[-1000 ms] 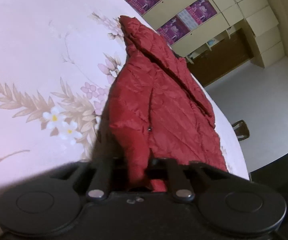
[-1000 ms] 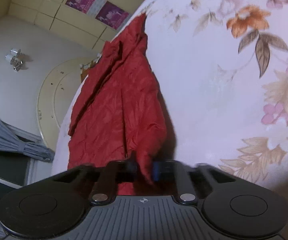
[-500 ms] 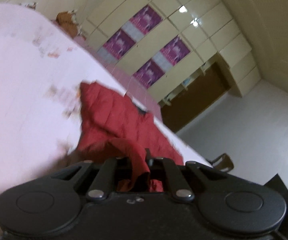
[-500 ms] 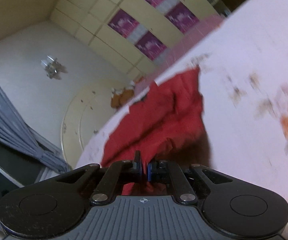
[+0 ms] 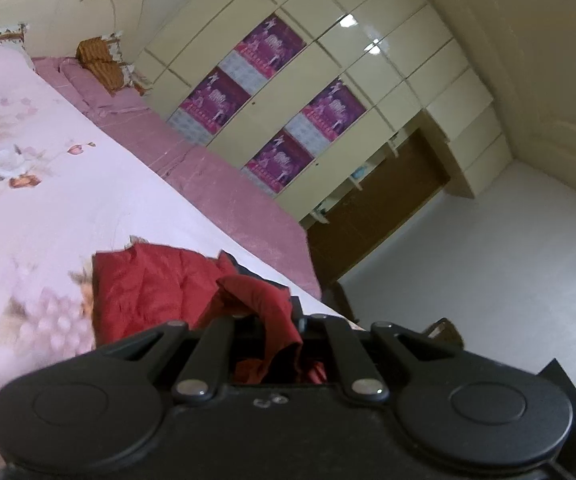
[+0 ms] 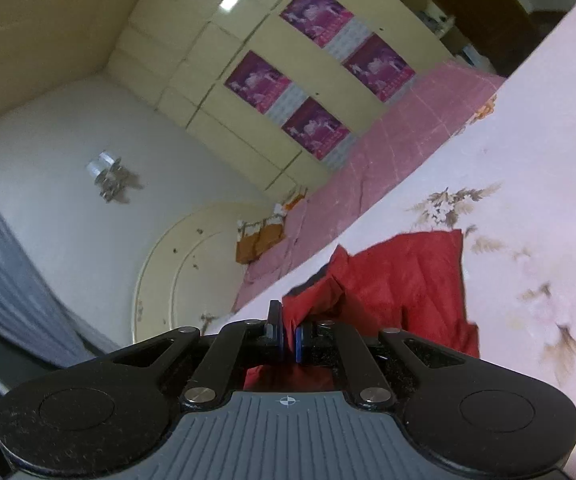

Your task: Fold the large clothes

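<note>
1. Pinching a fold of the red jacket (image 5: 276, 312), your left gripper (image 5: 270, 320) has its fingers pressed together on the cloth, which drapes over them and hangs down between the linkage bars.
2. Your right gripper (image 6: 288, 334) clamps another fold of the red jacket (image 6: 403, 280) between its blue pads (image 6: 298, 342).
3. You see the rest of the garment lying crumpled on the floral bedspread (image 5: 48, 208) just ahead of both claws, near the bed's edge that borders the pink mattress strip (image 5: 224, 196).
</note>
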Available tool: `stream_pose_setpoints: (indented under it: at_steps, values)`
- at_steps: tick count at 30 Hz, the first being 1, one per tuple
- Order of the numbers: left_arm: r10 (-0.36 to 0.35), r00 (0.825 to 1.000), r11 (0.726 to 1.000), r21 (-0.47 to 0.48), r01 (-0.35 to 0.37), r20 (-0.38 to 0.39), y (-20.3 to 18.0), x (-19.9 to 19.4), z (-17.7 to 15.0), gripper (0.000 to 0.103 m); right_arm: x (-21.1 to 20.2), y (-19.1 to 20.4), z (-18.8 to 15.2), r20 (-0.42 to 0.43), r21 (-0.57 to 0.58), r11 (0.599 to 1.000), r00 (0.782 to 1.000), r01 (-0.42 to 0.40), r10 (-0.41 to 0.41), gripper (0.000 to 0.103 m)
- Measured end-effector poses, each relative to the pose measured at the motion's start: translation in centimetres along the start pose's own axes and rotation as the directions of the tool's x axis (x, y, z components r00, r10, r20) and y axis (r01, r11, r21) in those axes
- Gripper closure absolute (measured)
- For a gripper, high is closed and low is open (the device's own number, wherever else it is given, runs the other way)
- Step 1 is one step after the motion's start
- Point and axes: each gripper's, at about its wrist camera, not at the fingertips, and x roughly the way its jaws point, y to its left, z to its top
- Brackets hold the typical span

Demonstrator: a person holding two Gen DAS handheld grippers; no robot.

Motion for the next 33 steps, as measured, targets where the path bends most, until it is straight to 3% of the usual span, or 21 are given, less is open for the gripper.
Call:
stream_pose_setpoints:
  at_steps: [7,11,15,16,17,18,20,24,28,31,33]
  values:
    - [0.072,0.992,0.997,-0.023,-0.075,-0.108,3.8,8.0,2.9,0.096,8.2,-3.7,3.8,-0.041,0.066,0.995,0.996,0.078,-0.075,0.099]
    - [0.109,0.975,0.993,-0.021,-0.115,-0.192,6.5,12.2,3.1,0.096,12.8,-6.1,4.2,-0.107,0.028,0.982,0.977,0.188,-0.184,0.098]
    - [0.083,0.976,0.991,-0.087,-0.102,-0.200,8.9,14.3,3.5,0.081,16.4,-7.7,4.1,-0.154,-0.041,0.966,0.954,0.255,-0.258,0.097]
    - [0.060,0.979,0.991,-0.109,-0.082,-0.196,9.3,14.6,3.6,0.077,17.1,-8.0,4.2,-0.157,-0.044,0.962,0.949,0.271,-0.274,0.076]
    - [0.048,0.981,0.990,-0.122,-0.072,-0.188,9.7,14.8,3.8,0.058,17.4,-8.0,4.3,-0.141,-0.049,0.958,0.948,0.282,-0.286,0.054]
    - [0.060,0.983,0.989,-0.121,-0.082,-0.175,9.7,15.0,4.1,0.031,17.4,-7.8,4.3,-0.100,-0.064,0.956,0.952,0.285,-0.290,0.019]
    - [0.095,0.987,0.988,-0.109,-0.109,-0.128,9.8,15.0,4.5,0.007,17.6,-7.5,4.6,-0.042,-0.099,0.950,0.952,0.297,-0.302,0.015]
    - [0.101,0.990,0.987,-0.115,-0.112,-0.101,10.7,14.9,5.7,0.006,18.0,-8.7,5.0,-0.040,-0.078,0.951,0.953,0.298,-0.301,0.015]
    - [0.132,0.976,0.991,-0.003,-0.135,-0.175,10.8,15.8,6.1,0.012,19.1,-9.2,4.9,-0.081,-0.133,0.937,0.938,0.323,-0.336,0.015]
    - [0.160,0.955,0.987,0.053,-0.151,-0.249,11.0,17.3,6.2,0.020,20.8,-9.4,4.9,-0.107,-0.199,0.913,0.919,0.355,-0.380,0.015]
    - [0.201,0.934,0.979,0.094,-0.181,-0.295,10.9,18.7,5.8,0.030,22.0,-9.4,4.9,-0.117,-0.245,0.893,0.903,0.378,-0.414,0.015]
